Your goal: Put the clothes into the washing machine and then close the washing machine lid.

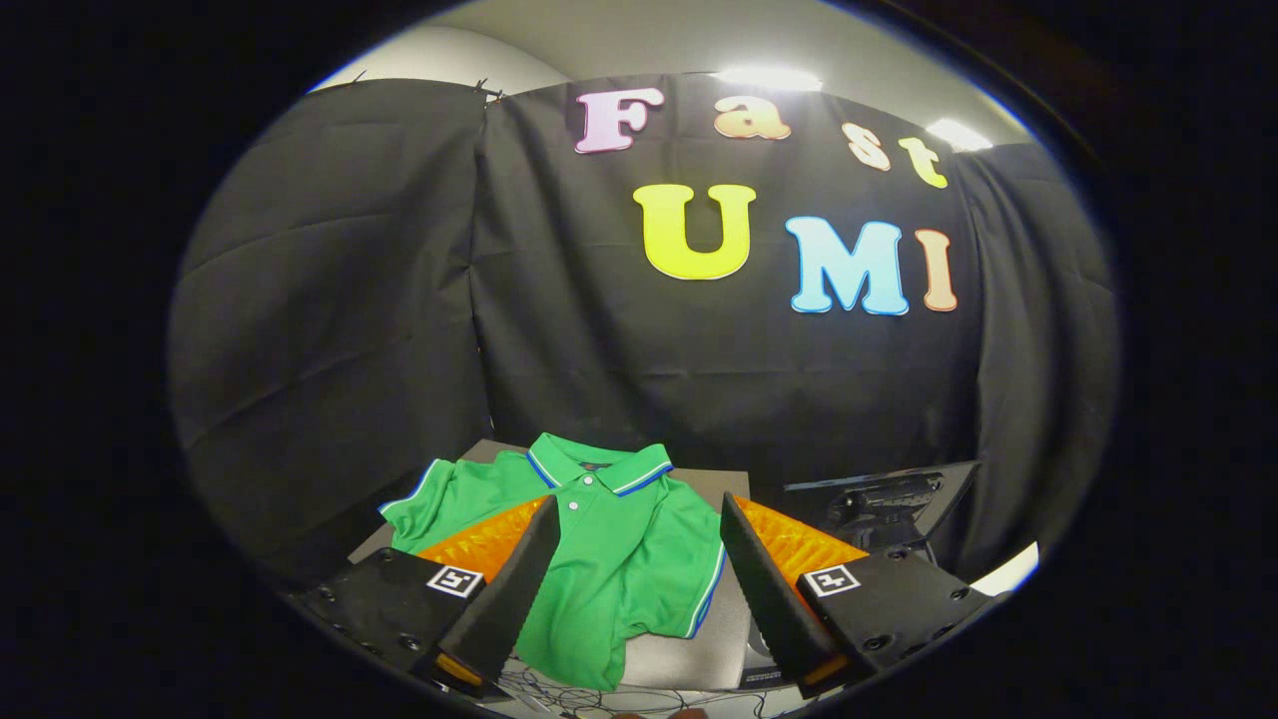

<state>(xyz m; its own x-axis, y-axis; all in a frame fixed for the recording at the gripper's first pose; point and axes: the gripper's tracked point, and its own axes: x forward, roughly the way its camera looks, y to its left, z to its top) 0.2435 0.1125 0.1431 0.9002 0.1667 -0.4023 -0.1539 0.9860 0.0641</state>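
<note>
Clothes here amount to one garment — a single green polo shirt [609, 559] with blue-and-white trim on the collar and sleeve edges. It lies flat and face-up on a grey slab-like surface [699, 654], collar toward the booth wall, its lower hem draped a little over the near edge. One small white button shows at the placket.

Seen from the gripper view, the one gripper [639, 524] hangs above the near part of the shirt, pointing forward and slightly downward at it. Its two fingers [514, 589] are spread wide, one over the shirt's left shoulder area and one over its right side, with the chest of the shirt showing between them. Nothing is held; neither finger presses on the cloth as far as can be told. Each finger body carries one square black-and-white marker, two in all.

To the right of the grey surface, just beyond the right finger, sits a dark tilted panel with a dark device on it [884, 499]; what it is cannot be told. A few thin cables [559, 689] trail below the near edge of the surface. Black cloth [339, 300] hangs behind and to both sides, and above it a pale ceiling carries two bright lights [769, 78].
</note>
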